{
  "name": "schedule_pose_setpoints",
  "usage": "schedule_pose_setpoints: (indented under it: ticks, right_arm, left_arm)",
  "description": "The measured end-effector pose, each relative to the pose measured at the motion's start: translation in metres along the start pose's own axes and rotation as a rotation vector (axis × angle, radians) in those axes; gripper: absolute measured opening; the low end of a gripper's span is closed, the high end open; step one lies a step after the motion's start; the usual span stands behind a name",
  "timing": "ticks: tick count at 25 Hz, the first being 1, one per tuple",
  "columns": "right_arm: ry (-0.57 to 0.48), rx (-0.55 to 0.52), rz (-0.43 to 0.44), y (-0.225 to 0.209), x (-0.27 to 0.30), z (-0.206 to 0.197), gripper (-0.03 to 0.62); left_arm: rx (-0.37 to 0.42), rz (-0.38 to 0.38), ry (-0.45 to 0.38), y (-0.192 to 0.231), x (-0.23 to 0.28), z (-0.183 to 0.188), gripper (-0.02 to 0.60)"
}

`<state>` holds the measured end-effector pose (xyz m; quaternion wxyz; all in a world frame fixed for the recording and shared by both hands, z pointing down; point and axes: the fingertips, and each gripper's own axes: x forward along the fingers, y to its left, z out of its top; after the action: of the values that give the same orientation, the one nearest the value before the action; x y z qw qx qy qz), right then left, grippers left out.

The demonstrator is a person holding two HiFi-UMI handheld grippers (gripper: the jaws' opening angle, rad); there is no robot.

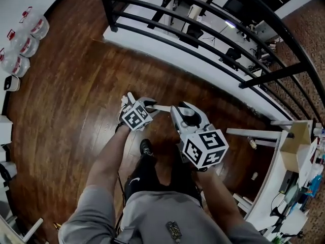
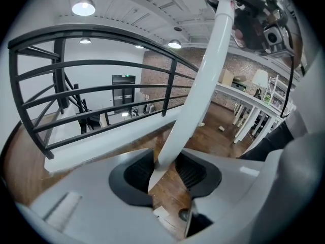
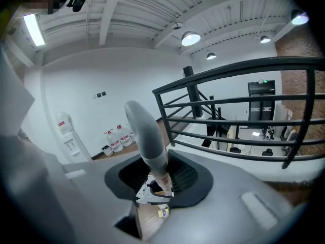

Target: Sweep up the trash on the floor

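**Head view:** the left tool [image 1: 132,107] and right tool [image 1: 184,114] are held close together above the wooden floor [image 1: 71,111]. A white handle [image 1: 160,107] runs between them. Two pale scraps of trash [image 1: 252,143] lie on the floor by the legs of the white table [image 1: 268,179] (well apart from both tools).

**Left gripper view:** the jaws are clamped on the white handle, which slants up to the right. The scraps show on the floor near the table legs.

**Right gripper view:** the jaws are closed on a grey handle [image 3: 144,128] that rises from between the pads. A small yellow scrap [image 3: 162,212] lies on the floor beneath (what it is cannot be told).
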<state>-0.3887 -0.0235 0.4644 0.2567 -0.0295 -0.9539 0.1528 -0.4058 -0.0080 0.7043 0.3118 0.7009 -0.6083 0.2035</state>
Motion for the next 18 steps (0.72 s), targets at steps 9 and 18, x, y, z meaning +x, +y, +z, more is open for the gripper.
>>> schedule_pose_setpoints:
  ticks: [9,18]
  right_arm:
    - [-0.089,0.023,-0.083,0.005,-0.061,0.033,0.101]
    - [-0.264,0.111,-0.294,-0.074,-0.215,0.043,0.101]
  left_arm:
    - [0.078,-0.048,-0.028,-0.041,-0.023,0.049,0.132]
    - [0.289,-0.204,-0.027,-0.165,0.035,0.151,0.126]
